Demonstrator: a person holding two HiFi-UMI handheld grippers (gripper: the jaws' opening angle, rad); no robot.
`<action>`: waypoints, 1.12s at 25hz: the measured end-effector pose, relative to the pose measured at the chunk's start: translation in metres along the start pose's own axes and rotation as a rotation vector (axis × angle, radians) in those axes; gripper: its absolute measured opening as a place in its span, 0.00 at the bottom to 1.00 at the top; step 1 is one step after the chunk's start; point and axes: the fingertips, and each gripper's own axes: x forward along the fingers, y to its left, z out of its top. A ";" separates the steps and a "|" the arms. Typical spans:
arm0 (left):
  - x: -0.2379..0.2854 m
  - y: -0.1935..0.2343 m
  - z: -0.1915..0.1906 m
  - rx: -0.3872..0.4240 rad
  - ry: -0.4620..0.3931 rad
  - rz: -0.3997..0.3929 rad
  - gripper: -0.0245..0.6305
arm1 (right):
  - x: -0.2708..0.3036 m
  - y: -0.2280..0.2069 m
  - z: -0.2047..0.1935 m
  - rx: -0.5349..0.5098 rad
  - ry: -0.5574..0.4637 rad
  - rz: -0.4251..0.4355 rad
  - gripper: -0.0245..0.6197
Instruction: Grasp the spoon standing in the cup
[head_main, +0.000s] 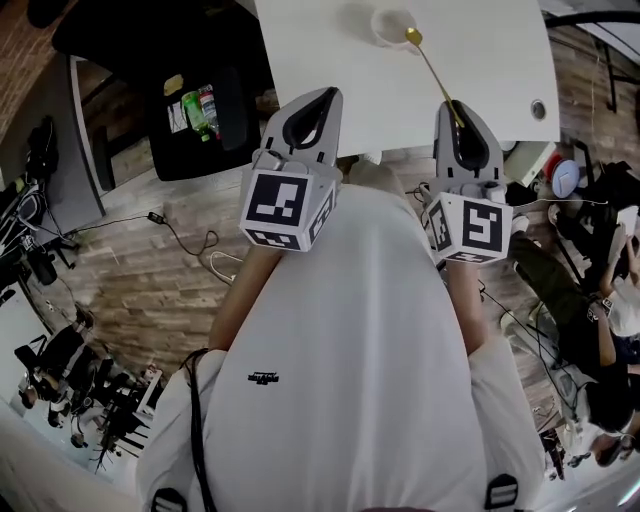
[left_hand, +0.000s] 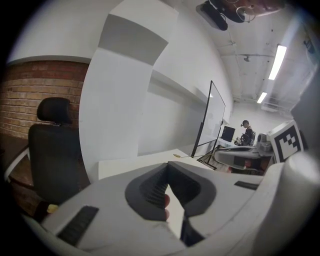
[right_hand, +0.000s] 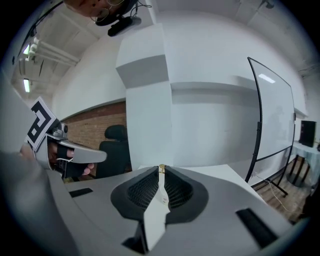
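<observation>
A gold spoon (head_main: 432, 68) slants from a small white cup (head_main: 390, 27) near the far edge of the white table (head_main: 310, 50) back to my right gripper (head_main: 456, 106). Its bowl lies at the cup's right rim; whether it is still inside I cannot tell. The right gripper (right_hand: 161, 170) is shut on the spoon's handle, whose gold end (right_hand: 161, 169) shows between the jaw tips. My left gripper (head_main: 327, 94) is held over the table's near edge, left of the spoon, shut with nothing in it. Its view shows the shut jaws (left_hand: 167, 179) and the spoon (left_hand: 183, 156) far off.
A black office chair (head_main: 190, 110) stands left of the table with bottles (head_main: 203, 110) on its seat. A round grommet (head_main: 539, 108) sits at the table's right near corner. Cables and equipment (head_main: 70, 380) litter the wooden floor. A whiteboard on a stand (left_hand: 210, 120) stands beyond the table.
</observation>
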 end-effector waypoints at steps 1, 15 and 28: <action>-0.001 -0.001 0.002 0.005 -0.005 -0.004 0.05 | -0.003 0.000 0.002 0.000 -0.004 -0.001 0.10; -0.002 -0.013 0.003 0.030 0.003 -0.048 0.05 | -0.021 0.014 -0.002 0.004 0.002 0.091 0.10; 0.003 -0.029 0.003 0.043 0.012 -0.060 0.05 | -0.030 0.000 -0.002 0.008 0.009 0.132 0.10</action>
